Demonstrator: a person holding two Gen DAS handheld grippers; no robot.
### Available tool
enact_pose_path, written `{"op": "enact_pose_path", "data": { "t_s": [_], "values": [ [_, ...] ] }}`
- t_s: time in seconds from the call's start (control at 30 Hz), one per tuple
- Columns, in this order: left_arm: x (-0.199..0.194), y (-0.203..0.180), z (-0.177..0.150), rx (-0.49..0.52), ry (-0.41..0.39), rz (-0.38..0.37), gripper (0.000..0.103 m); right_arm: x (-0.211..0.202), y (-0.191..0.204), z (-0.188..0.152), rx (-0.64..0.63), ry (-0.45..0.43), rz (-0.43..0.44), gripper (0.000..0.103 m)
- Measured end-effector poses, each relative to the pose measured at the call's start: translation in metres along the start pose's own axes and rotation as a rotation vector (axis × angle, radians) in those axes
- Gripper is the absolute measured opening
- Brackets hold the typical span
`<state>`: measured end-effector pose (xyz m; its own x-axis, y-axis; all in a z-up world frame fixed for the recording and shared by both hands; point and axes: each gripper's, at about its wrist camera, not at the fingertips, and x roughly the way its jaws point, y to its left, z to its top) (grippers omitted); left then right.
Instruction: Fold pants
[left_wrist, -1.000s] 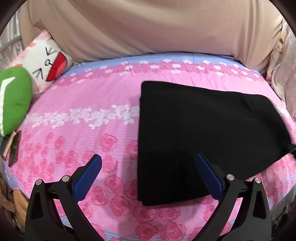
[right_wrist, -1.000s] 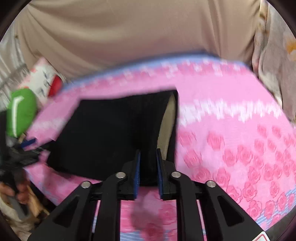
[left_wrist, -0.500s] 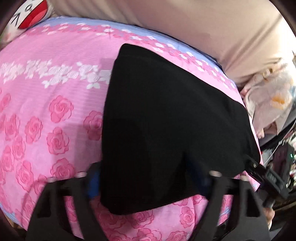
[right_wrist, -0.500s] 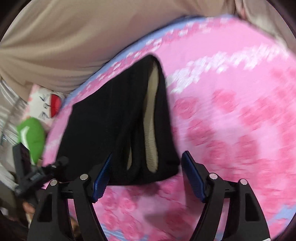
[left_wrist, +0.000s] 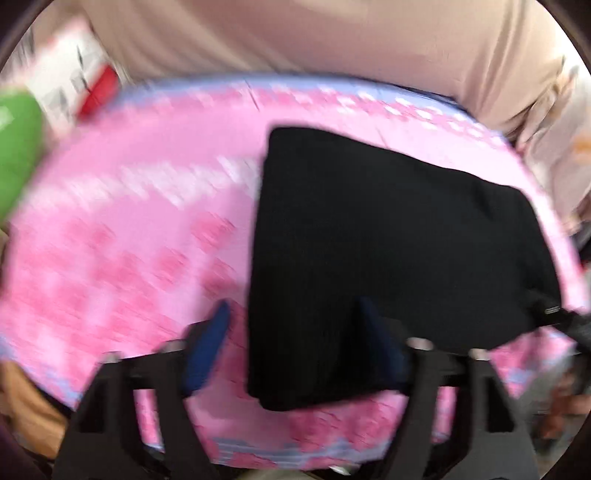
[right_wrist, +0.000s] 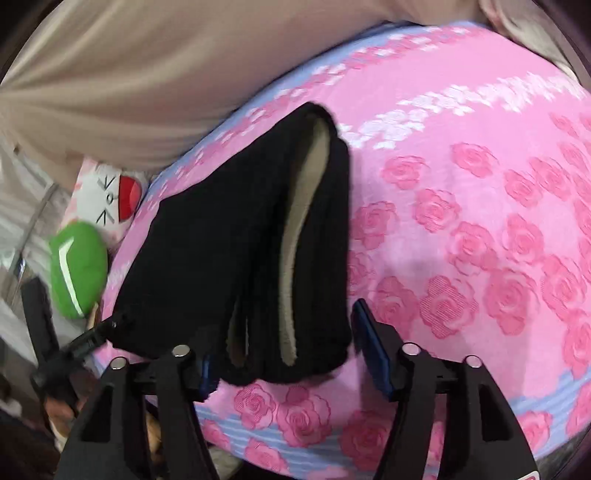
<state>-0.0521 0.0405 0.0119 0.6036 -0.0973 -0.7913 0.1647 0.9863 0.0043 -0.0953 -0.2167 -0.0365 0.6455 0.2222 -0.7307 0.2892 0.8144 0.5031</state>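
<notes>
The black pants (left_wrist: 388, 251) lie folded in a flat rectangle on the pink rose-print bedspread (left_wrist: 129, 240). In the right wrist view the pants (right_wrist: 229, 258) show stacked layers with a beige fleece lining at the near end. My left gripper (left_wrist: 295, 343) is open, its blue pads either side of the fold's near left corner, holding nothing. My right gripper (right_wrist: 288, 362) is open, straddling the layered near end of the pants, holding nothing. The left wrist view is motion-blurred.
A green cushion (right_wrist: 77, 269) and a white cartoon-face pillow (right_wrist: 107, 195) lie at the bed's left end. A beige curtain (right_wrist: 129, 74) hangs behind the bed. The other gripper's black frame (right_wrist: 66, 350) shows at the left edge. Bare bedspread (right_wrist: 480, 240) lies right of the pants.
My right gripper let go of the pants' edge and opened; it now sits wide around the layered end. My left gripper stayed open and pulled back from the fold, camera swinging.
</notes>
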Motion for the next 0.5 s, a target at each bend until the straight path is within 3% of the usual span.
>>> {"op": "enact_pose_path", "data": {
  "t_s": [0.07,0.27,0.33,0.4,0.43,0.47,0.5],
  "values": [
    [-0.005,-0.013,0.002,0.046,-0.029,0.052,0.09,-0.008,0.008,0.006,-0.036,-0.037,-0.038,0.067],
    [0.006,-0.034,0.009,0.063,0.003,0.032,0.09,-0.011,0.04,0.044,-0.182,-0.129,-0.142,0.075],
    [0.009,-0.034,0.009,0.065,0.001,0.042,0.091,0.0,0.04,0.065,-0.202,-0.138,-0.186,0.075],
    [0.013,-0.034,0.009,0.068,0.004,0.047,0.092,0.015,0.038,0.085,-0.196,-0.123,-0.174,0.074],
    [0.015,-0.033,0.009,0.067,0.006,0.047,0.092,0.023,0.037,0.089,-0.196,-0.1,-0.17,0.07],
    [0.016,-0.032,0.01,0.063,0.01,0.045,0.092,0.033,0.035,0.093,-0.206,-0.071,-0.168,0.05],
    [0.017,-0.032,0.011,0.06,0.012,0.044,0.092,0.044,0.033,0.096,-0.206,-0.043,-0.179,0.048]
  ]
}}
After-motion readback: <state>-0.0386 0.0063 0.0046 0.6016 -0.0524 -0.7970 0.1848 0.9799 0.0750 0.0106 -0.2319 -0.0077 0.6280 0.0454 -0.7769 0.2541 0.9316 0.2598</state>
